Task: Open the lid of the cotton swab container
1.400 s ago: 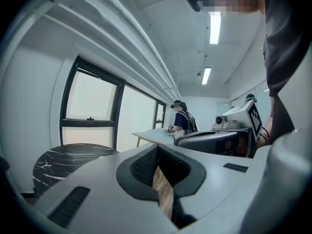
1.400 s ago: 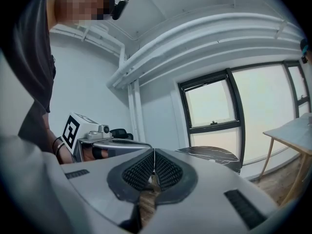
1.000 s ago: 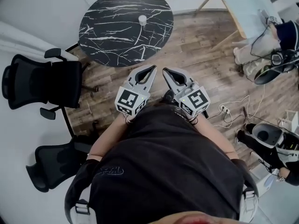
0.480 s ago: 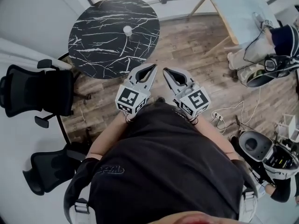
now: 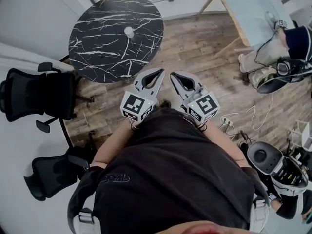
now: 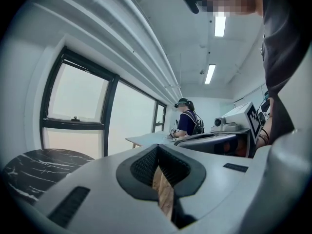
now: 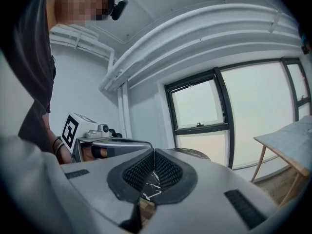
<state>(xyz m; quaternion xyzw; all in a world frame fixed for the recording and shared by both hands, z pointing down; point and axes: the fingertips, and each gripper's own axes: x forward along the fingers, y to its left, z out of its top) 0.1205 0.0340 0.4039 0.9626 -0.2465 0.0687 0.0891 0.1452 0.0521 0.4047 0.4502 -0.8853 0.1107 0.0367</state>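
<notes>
The cotton swab container (image 5: 128,31), a small white cylinder, stands near the middle of a round black marble table (image 5: 105,52) at the upper left of the head view. I hold both grippers side by side in front of my body, over the wooden floor and short of the table. The left gripper (image 5: 159,72) is shut and holds nothing. So is the right gripper (image 5: 173,75). In the left gripper view the closed jaws (image 6: 157,148) point past the table (image 6: 34,167). In the right gripper view the closed jaws (image 7: 154,153) point toward the table's edge (image 7: 192,153).
Two black office chairs (image 5: 41,94) (image 5: 56,172) stand left of me by the table. A pale wooden table (image 5: 243,9) is at the upper right, with another person (image 5: 297,38) beside it. Cables and a power strip (image 5: 234,118) and a grey machine (image 5: 273,162) lie on the floor at the right.
In the head view the marble table and container have slid leftward as I moved. Both grippers keep the same pose before my body and stay shut.
</notes>
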